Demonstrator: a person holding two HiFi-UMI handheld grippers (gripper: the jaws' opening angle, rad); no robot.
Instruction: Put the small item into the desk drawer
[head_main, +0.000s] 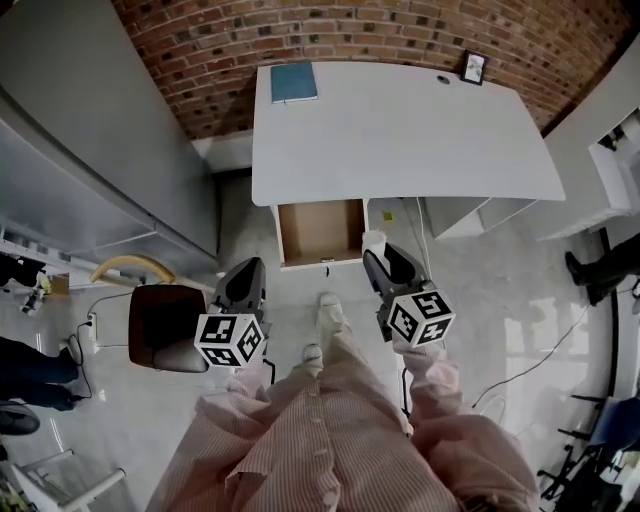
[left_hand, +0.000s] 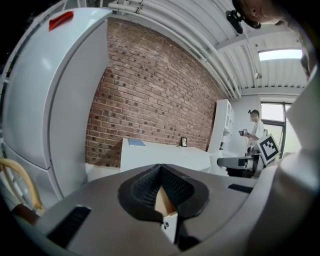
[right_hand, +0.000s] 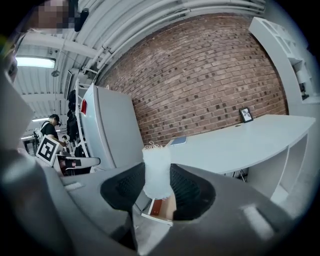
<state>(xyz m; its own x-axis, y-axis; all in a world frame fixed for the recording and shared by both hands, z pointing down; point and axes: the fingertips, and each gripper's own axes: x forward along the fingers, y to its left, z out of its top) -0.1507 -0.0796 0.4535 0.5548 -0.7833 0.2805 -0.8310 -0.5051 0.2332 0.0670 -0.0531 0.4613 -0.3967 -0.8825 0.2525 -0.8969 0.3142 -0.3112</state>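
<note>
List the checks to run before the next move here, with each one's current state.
1. Grip: the small white item is clamped in the right gripper jaws: ok.
2. The drawer is open: ok.
3. Room inside the drawer: ok, it looks bare.
4. The left gripper is empty, with jaws together and back from the drawer: ok.
5. Item lined up over the drawer: not ok, in the head view it shows just right of the opening.
</note>
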